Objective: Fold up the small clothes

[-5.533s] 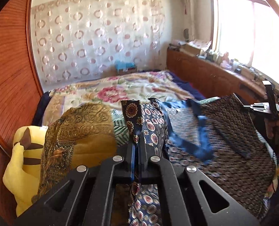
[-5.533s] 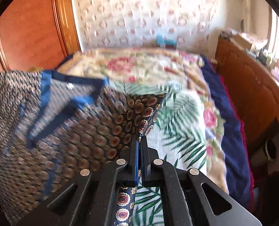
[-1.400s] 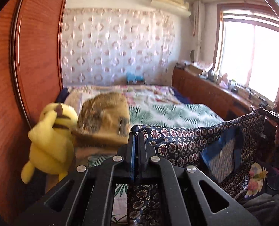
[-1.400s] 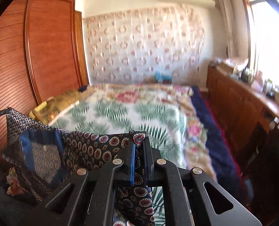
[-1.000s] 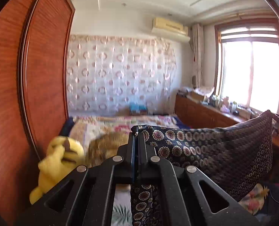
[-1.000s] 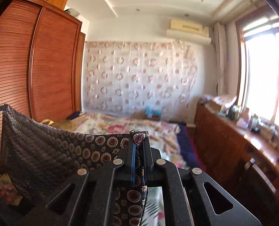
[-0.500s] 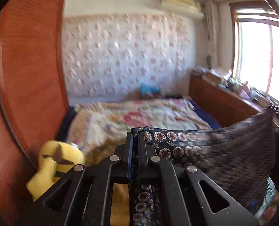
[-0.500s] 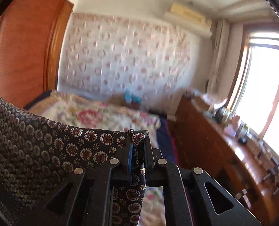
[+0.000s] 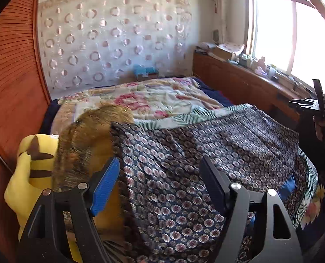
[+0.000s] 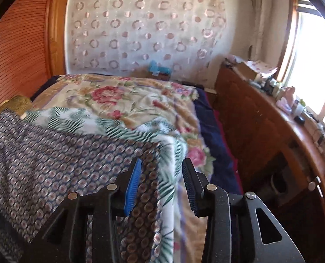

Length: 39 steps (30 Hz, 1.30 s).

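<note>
A dark navy garment (image 9: 206,153) printed with small medallions lies spread on the bed, a blue trim showing at its near right edge. My left gripper (image 9: 159,160) hangs just over its left end. Its jaws are opening wide, with cloth below them and the pads touching nothing. My right gripper (image 10: 161,161) is over the garment's (image 10: 52,160) right corner, its jaws also opening, and the corner lies loose between them. In the left wrist view the right gripper (image 9: 318,103) appears at the far right, held by a hand (image 9: 324,129).
A yellow plush toy (image 9: 31,171) and a gold patterned bundle (image 9: 85,140) sit at the garment's left end. The palm-leaf sheet (image 10: 118,129) and floral bedcover (image 10: 129,96) stretch behind. A wooden wardrobe (image 9: 11,83) stands left. A cluttered wooden cabinet (image 10: 261,118) runs under the window on the right.
Both grippers came down from holding the garment stretched in the air. The garment now lies flat on the bed, and both pairs of jaws have let go and opened.
</note>
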Available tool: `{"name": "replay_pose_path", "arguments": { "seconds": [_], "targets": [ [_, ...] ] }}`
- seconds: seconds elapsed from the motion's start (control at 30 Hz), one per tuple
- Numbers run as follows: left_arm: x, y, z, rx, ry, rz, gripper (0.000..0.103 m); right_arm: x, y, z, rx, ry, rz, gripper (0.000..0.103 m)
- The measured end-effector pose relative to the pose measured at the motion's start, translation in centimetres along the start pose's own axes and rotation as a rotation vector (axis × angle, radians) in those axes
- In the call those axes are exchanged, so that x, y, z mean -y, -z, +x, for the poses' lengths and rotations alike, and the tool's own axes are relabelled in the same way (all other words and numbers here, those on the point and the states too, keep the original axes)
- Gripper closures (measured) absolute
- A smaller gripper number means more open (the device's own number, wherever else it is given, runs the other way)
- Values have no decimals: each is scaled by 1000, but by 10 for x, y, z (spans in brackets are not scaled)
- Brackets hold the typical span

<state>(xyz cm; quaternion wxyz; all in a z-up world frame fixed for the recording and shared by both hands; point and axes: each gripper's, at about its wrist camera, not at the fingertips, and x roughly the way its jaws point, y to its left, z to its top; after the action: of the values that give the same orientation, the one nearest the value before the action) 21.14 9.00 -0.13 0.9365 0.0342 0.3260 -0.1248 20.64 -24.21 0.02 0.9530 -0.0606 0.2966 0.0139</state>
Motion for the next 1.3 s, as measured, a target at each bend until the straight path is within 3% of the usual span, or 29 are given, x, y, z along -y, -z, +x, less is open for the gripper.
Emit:
{"name": "replay_pose_path", "arguments": {
  "seconds": [0.13,0.23,0.47,0.63,0.7,0.77,0.97,1.3],
  "targets": [
    [23,7,8,-34,68,1,27,11,29,-16,-34,-54,19,63],
    [39,19,20,-83,66,20,27,34,40,-7,-80,-78,31,63],
    [70,57,49,-179,82,50,27,83,65,4,-151,-29,118,63],
    [77,73,64,-227,73,57,27,95,67,10,-165,-71,183,63],
    [77,78,69,-248,69,54,27,95,70,8,-169,-112,184,89],
    [80,81,71,-241,49,77,25,92,70,5,-173,-138,175,98],
    [78,81,71,-251,37,60,14,83,72,-11,-104,-185,209,100],
    [77,81,73,-253,35,54,13,64,84,15,-140,-142,180,100]
  ]
}}
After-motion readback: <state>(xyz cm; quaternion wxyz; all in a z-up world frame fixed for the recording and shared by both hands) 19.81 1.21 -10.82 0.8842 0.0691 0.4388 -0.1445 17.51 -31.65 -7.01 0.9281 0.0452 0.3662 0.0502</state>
